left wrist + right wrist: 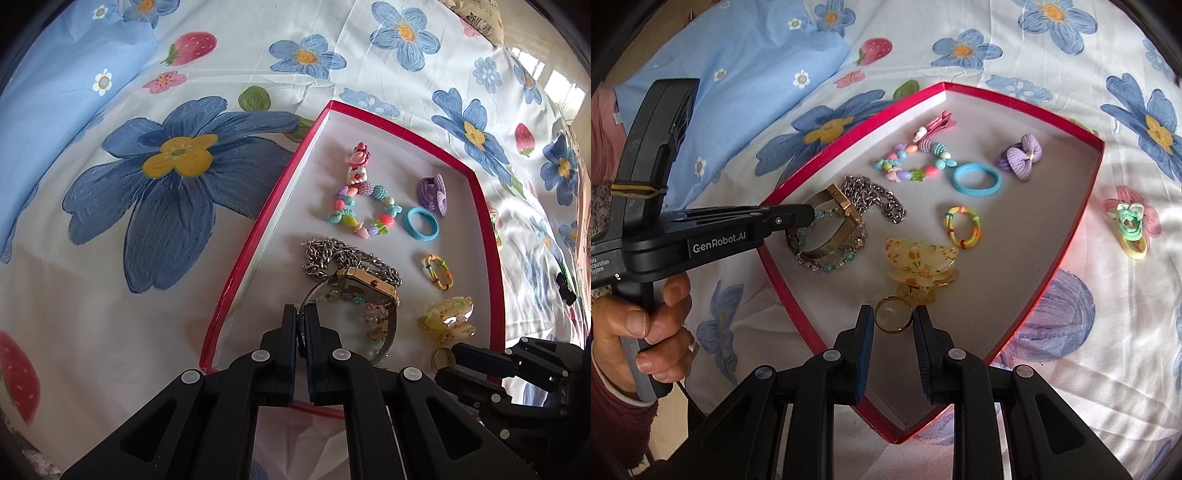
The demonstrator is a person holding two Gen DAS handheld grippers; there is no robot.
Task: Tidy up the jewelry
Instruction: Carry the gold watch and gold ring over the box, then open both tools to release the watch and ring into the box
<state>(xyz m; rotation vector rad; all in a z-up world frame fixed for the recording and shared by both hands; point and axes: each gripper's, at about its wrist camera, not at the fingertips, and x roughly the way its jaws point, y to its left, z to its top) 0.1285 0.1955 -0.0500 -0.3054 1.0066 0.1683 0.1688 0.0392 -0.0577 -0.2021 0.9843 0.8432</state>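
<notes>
A red-rimmed box (255, 236) (1075, 236) lies on the flowered bedsheet and holds jewelry. My left gripper (301, 314) (812, 216) is shut on the mesh band of a gold watch (364, 284) (846, 205), which rests over a silver chain (332, 254) (875, 195) and a pale bead bracelet (827, 264). My right gripper (893, 317) (448, 356) is open with a gold ring (893, 314) (441, 358) between its fingers on the box floor. A yellow hair claw (919, 267) (448, 315) sits just beyond the ring.
In the box: a coloured bead bracelet (908, 162), pink clip (936, 123), blue hair tie (977, 179), purple bow (1021, 155), small rainbow band (962, 227). A green flower hair tie (1130, 225) lies on the sheet right of the box. A blue pillow (738, 74) is at far left.
</notes>
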